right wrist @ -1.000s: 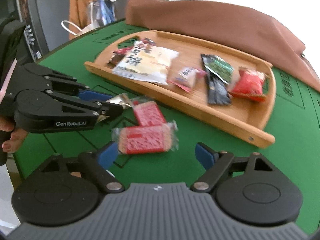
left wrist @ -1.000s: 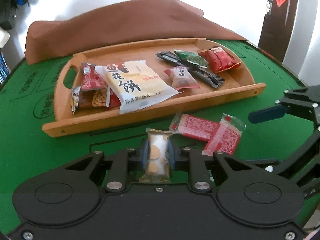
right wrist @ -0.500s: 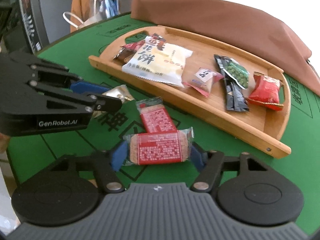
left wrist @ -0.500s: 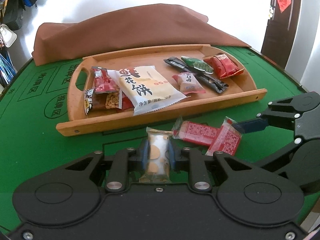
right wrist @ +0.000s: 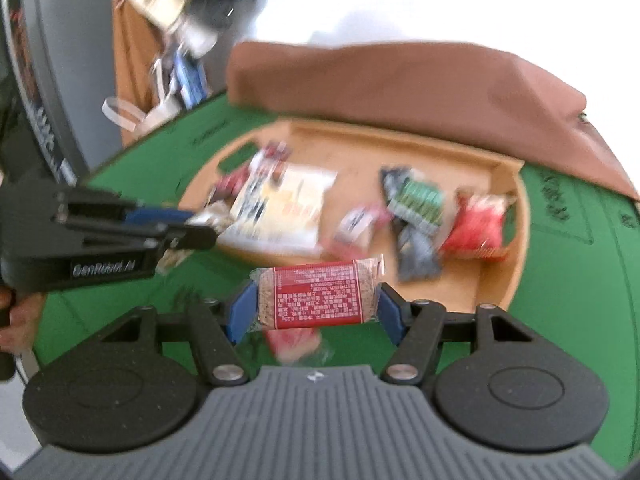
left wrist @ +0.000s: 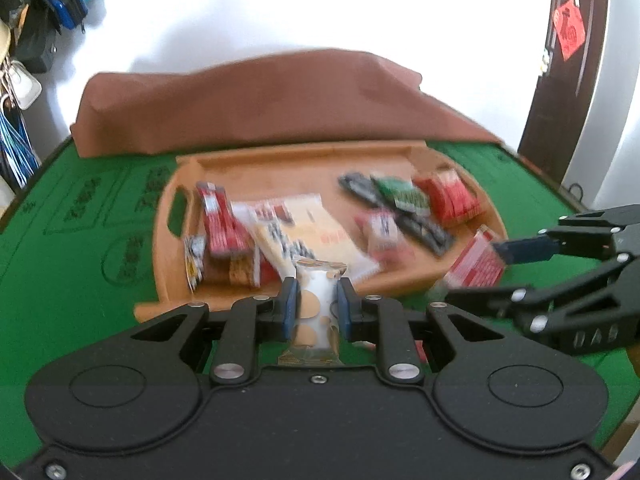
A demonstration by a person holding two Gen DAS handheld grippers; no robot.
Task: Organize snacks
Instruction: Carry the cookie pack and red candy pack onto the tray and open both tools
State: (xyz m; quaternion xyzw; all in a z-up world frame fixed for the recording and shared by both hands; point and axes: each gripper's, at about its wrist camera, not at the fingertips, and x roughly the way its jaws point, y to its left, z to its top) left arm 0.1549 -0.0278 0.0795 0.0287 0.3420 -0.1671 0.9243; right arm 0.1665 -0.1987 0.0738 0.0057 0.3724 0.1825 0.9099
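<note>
Red cracker packet (right wrist: 317,295): one, clamped crosswise in right gripper (right wrist: 314,308) jaws, half-closed, above worktop (right wrist: 560,300). Second red packet (right wrist: 294,342) below at 6 o'clock. Left gripper (left wrist: 317,308): jaws nearly closed on one round-biscuit packet (left wrist: 316,304). Tray (right wrist: 496,292) at 12 o'clock; snack count blurred.

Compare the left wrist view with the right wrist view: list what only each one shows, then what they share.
Only the left wrist view shows the dark door with its red decoration, and the left gripper shut on a clear biscuit packet seen head-on.

Only the right wrist view shows the red label text on the wafer packet clamped crosswise in the right gripper, and a second red packet on the felt beneath it.

Both show the wooden tray of snacks, the green felt table, the brown cloth and the opposite gripper.
</note>
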